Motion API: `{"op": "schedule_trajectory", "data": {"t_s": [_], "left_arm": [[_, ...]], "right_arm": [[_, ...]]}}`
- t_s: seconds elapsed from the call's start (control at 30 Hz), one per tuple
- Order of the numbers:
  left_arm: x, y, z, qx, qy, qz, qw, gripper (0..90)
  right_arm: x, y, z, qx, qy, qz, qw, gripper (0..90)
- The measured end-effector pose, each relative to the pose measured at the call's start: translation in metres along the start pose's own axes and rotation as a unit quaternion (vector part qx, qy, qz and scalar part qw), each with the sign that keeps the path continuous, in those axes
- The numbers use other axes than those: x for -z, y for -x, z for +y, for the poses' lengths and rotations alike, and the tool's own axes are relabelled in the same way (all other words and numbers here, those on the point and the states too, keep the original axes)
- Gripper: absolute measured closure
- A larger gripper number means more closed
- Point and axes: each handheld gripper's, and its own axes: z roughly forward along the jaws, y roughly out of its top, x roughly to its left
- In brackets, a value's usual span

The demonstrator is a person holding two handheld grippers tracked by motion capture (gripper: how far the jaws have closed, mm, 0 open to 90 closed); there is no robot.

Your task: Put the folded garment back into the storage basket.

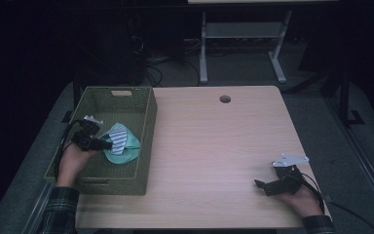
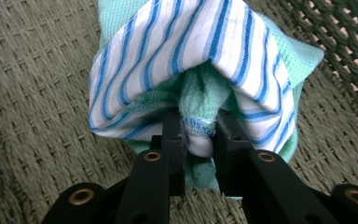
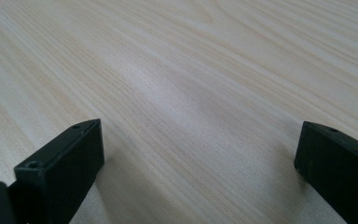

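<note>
A mint-green cloth (image 1: pixel 126 148) with a white, blue-striped cloth (image 1: pixel 119 138) wrapped over it lies inside an olive woven basket (image 1: pixel 146 131) at the table's left. My left gripper (image 1: pixel 108 145) reaches into the basket and is shut on a fold of the green cloth (image 2: pixel 200 119), with the striped cloth (image 2: pixel 168 51) draped over the top of the bundle. My right gripper (image 1: pixel 260 185) rests low over the table near the front right corner. Its jaws stand wide apart with bare wood between them, seen in the right gripper view (image 3: pixel 200 154).
The light wooden table (image 1: pixel 214 146) has a round cable hole (image 1: pixel 225 99) near its far edge. The basket's woven floor (image 2: pixel 32 93) and wall (image 2: pixel 345 42) surround the cloth. A white desk frame (image 1: pixel 243 34) and cables stand on the dark floor beyond.
</note>
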Motion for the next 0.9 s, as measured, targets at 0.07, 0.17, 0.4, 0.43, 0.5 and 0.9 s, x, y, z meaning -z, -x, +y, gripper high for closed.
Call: {"op": "schedule_trajectory", "data": {"t_s": [0.07,0.17,0.4,0.43,0.5,0.9], "left_arm": [[0.0,0.0,0.0,-0.001,0.0,0.003,1.0,71.9],[0.0,0.0,0.0,0.0,0.004,0.006,1.0,65.9],[0.0,-0.004,-0.001,0.004,0.013,0.028,0.9995,38.6],[0.001,-0.003,-0.001,0.004,0.018,0.028,0.9994,36.5],[0.001,-0.003,-0.001,0.01,0.024,0.023,0.9994,33.2],[0.013,0.009,0.009,0.012,0.055,0.0,0.9984,17.7]], "right_arm": [[0.0,0.0,0.0,0.0,0.0,0.0,1.0,1.1],[0.0,0.0,0.0,0.0,0.0,0.0,1.0,1.0],[0.0,0.0,0.0,0.0,0.0,0.0,1.0,1.0],[0.0,0.0,0.0,0.0,0.0,0.0,1.0,1.0],[0.0,0.0,0.0,0.0,0.0,0.0,1.0,1.0],[0.0,-0.001,0.0,-0.003,-0.002,0.0,1.0,1.1]]}}
